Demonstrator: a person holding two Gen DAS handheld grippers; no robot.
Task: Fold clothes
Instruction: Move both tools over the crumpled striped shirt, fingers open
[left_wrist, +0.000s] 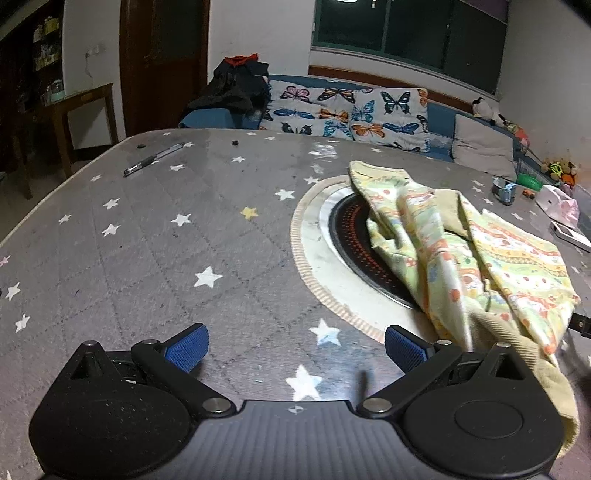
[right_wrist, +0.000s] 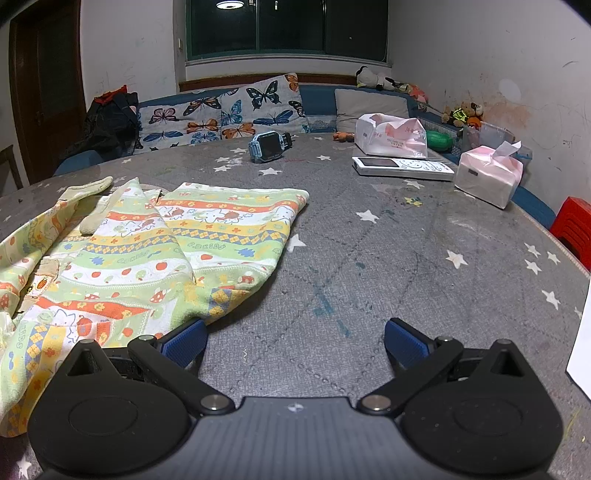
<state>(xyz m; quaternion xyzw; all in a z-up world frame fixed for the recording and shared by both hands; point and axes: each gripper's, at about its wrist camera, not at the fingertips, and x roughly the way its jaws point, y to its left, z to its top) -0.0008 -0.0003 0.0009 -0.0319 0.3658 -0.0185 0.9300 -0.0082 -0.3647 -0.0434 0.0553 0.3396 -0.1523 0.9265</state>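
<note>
Tools first: the left tool (left_wrist: 295, 349) has its blue pads spread wide with nothing between them, low over the starred bench (left_wrist: 155, 236); the right tool (right_wrist: 295, 347) is spread just as wide and empty, its left pad just beside, perhaps touching, the near edge of the garment (right_wrist: 147, 258). That garment, a small printed piece in green, yellow and orange bands with ribbed cream cuffs, lies crumpled on the bench between the two tools: in the left view it is bunched in ridges over a round inset plate (left_wrist: 354, 243), with one cuff (left_wrist: 543, 373) trailing toward the tool; in the right view one panel lies fairly flat while the rest is rumpled and overlapped. It looks light, soft and limp, likely a thin knit that will sag and drape from any pinch and may drag on the quilted cover rather than slide. Best holds, I judge, are hems, corners or the thicker ribbed cuffs, where the pads can bite a doubled edge; a pinch mid-panel would only lift a peak. Whether it is being spread or is mid-fold cannot be settled. As for containers, a soft tissue pack (right_wrist: 487, 177) has a sheet sticking up from its top, a pink-and-white bag (right_wrist: 391, 138) has its contents hidden, and a clear box (right_wrist: 484, 134) stands by the wall, contents unclear.
</note>
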